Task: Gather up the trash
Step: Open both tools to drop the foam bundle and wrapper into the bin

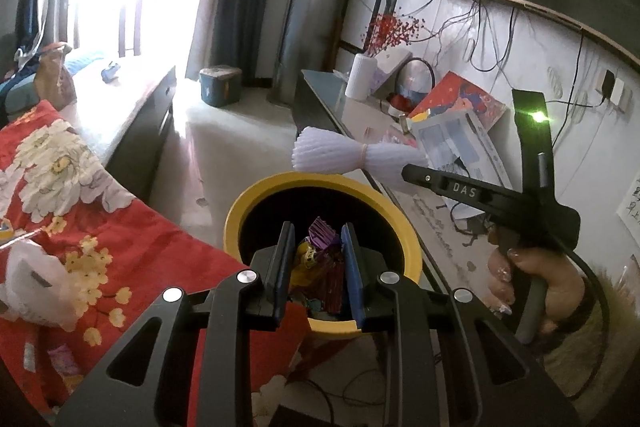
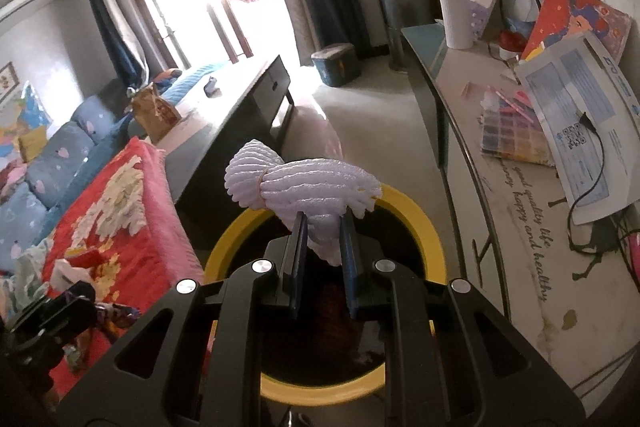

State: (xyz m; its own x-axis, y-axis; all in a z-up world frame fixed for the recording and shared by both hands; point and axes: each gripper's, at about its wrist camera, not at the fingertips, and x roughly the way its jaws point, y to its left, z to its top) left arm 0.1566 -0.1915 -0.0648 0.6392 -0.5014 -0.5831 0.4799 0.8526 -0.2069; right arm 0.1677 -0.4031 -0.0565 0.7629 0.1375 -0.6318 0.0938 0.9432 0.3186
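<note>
**Inspector:** Report the left gripper (image 1: 318, 247).

**Assistant:** Its two fingers are pressed against a crumpled snack wrapper (image 1: 320, 259), purple and yellow, which fills the gap between them from the tips back toward the hinge. The wrapper hangs directly over the dark opening of the yellow-rimmed bin (image 1: 256, 195); the fingertips sit just inside the rim line.

**Inspector:** And the right gripper (image 2: 325, 223)?

**Assistant:** Clamped on a white foam net (image 2: 304, 183), the ribbed sleeve kind, cinched at its middle by a rubber band. The fingers grip the lower lobe; the rest fans out ahead of and to the left of the tips. From the left wrist view the same net (image 1: 352, 155) sticks out past the right gripper's tip, beyond the far rim of the bin.

**Inspector:** Position over the bin (image 2: 420, 223)?

**Assistant:** The net is above the far edge of the rim, partly over the opening. Whether it touches the rim, I cannot tell.

**Inspector:** Surroundings?

**Assistant:** Left of both tools, a red floral blanket (image 1: 132, 239) with a white plastic bag (image 1: 36, 283) lying on it. Right of them, a long table (image 2: 512, 227) carrying papers (image 2: 580, 115), a cable and a white vase (image 2: 456, 19). The person's hand (image 1: 532, 279) holds the right gripper's handle.
</note>
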